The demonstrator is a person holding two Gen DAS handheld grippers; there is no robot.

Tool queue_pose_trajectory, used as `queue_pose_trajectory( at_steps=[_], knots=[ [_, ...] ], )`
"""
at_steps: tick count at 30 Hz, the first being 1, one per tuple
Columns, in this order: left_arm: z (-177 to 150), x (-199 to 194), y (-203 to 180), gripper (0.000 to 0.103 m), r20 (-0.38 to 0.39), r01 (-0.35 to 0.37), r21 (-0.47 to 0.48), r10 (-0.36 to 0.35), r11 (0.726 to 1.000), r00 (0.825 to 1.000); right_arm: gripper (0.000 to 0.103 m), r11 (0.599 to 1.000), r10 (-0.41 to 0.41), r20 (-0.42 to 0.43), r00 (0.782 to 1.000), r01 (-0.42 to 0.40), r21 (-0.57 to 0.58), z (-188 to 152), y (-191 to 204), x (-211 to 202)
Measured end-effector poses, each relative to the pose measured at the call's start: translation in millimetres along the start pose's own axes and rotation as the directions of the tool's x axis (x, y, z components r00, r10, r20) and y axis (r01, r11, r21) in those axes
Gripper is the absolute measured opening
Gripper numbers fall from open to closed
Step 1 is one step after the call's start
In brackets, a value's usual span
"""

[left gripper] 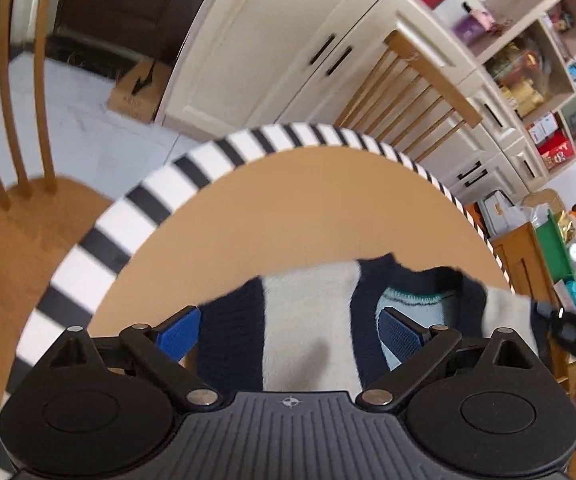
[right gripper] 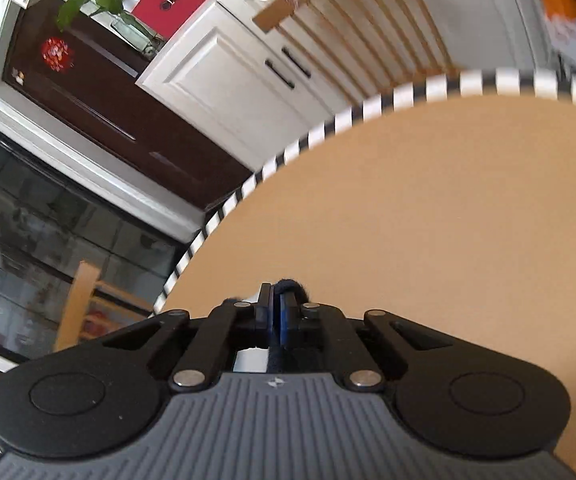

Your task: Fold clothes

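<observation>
Tan wood forms the round table [left gripper: 288, 208], its rim banded in black and white stripes. At six o'clock on the table lies a navy and cream sweater [left gripper: 308, 320] with a pale blue garment showing inside its neckline. Over it hangs the left gripper [left gripper: 290, 332], jaws spread wide with the knit between the blue pads, unpinched. At four o'clock of the sweater, the right gripper [right gripper: 275, 308] is clamped on a dark fold of it.

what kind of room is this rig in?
Likely a home dining area: round wooden table with spindle-back chairs, white cabinets and cluttered open shelves behind.
</observation>
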State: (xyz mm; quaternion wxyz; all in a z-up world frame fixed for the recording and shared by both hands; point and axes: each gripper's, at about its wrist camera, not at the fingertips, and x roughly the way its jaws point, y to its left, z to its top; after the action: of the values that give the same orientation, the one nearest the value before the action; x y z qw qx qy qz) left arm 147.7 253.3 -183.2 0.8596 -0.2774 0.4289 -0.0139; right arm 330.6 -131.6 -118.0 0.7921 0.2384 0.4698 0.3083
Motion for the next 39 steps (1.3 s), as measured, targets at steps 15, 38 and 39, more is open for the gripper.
queue_pose_trajectory(
  at_steps=[15, 38, 39],
  knots=[
    [9, 28, -56, 0.088, 0.201, -0.269, 0.087, 0.248, 0.959, 0.948, 0.005, 0.940, -0.318, 0.007, 0.948, 0.316, -0.124, 29, 1, 93],
    [-92, 28, -126, 0.092, 0.128, -0.193, 0.301, 0.161, 0.934, 0.979, 0.012, 0.749, -0.508, -0.167, 0.845, 0.338, -0.570, -105, 7, -13],
    [-92, 32, -125, 0.092, 0.123, -0.201, 0.291, 0.172, 0.935, 0.977, 0.010, 0.722, -0.534, -0.148, 0.832, 0.358, -0.592, -105, 6, -14]
  ],
)
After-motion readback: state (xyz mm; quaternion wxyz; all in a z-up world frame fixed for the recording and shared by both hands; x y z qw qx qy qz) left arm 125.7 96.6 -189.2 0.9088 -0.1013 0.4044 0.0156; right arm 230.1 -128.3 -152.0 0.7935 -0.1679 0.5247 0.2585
